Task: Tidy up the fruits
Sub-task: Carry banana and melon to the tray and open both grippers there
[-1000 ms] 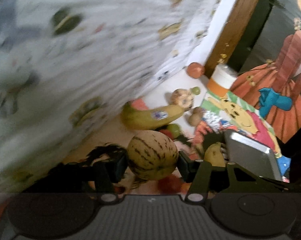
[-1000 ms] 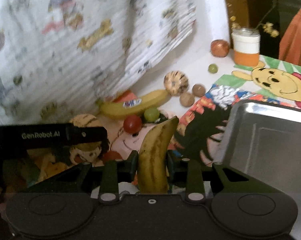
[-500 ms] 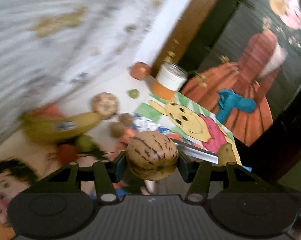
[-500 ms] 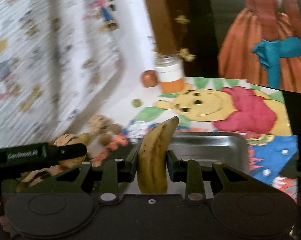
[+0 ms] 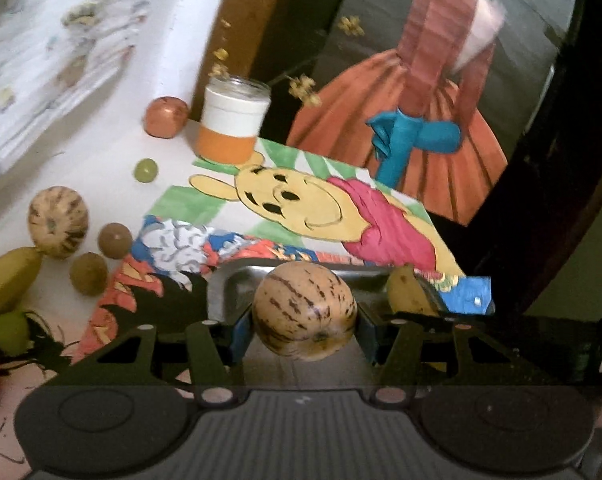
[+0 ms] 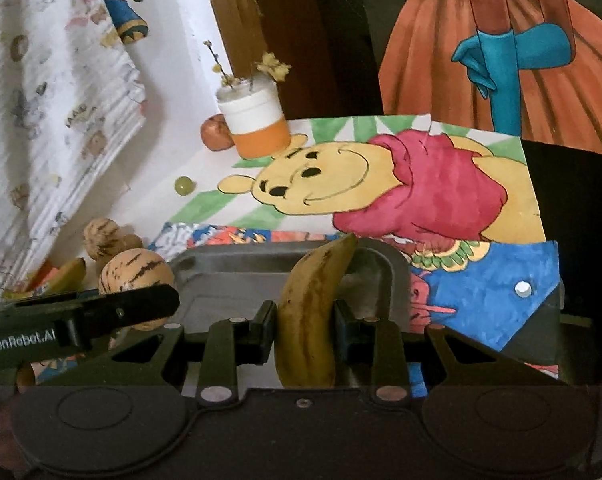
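Two close, downward-tilted wrist views, sharing the metal tray (image 5: 229,280)

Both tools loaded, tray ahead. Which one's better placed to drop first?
Right, probably. The right tool holds its banana over the metal tray interior; the left tool holds its striped melon at the tray's near-left rim.

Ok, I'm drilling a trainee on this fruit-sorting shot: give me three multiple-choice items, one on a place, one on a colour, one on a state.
1. The metal tray lies:
A beneath both grippers
B behind the jar
C on the curtain

2. The jar's lower band is:
A blue
B orange
C green

3. The right gripper is:
A open, empty
B shut on the banana
C shut on a grape

Key: 1 A, the tray shows under the held fruit in both views; 2 B, orange beneath white; 3 B, the pads press the banana's sides.
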`<state>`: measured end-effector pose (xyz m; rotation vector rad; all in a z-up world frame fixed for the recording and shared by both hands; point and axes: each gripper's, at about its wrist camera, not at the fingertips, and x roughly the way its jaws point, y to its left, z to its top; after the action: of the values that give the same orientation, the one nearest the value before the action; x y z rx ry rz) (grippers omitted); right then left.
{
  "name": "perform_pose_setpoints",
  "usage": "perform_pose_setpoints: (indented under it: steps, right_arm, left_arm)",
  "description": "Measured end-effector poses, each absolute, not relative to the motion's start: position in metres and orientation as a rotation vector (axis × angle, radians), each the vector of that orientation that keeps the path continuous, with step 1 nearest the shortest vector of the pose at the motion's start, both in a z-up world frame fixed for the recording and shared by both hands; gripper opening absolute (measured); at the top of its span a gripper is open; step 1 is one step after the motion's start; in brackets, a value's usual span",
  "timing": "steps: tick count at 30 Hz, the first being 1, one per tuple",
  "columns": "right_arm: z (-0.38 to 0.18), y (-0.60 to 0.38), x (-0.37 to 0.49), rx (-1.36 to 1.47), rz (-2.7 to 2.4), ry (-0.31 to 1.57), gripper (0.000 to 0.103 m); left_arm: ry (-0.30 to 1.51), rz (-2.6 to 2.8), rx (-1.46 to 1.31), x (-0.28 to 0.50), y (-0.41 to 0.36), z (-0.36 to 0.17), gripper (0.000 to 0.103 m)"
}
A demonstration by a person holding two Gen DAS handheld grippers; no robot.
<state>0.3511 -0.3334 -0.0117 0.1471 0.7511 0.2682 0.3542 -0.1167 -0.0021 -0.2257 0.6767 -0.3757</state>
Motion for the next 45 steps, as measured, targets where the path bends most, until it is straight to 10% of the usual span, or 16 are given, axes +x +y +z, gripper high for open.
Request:
perform_pose_setpoints:
  steps: [20,45]
  right_arm:
    - [-0.012,-0.344,0.341,0.193,0.284,0.749,0.038]
    - [0.028,-0.32,0.245,0.102,0.284,0.605,0.091]
  left_arm:
    - [0.718,-0.376,-0.204,0.355,-0.12,-0.013,0.064]
    - [0.633,-0.23,-0.245,0.264,-0.075,0.037,0.103]
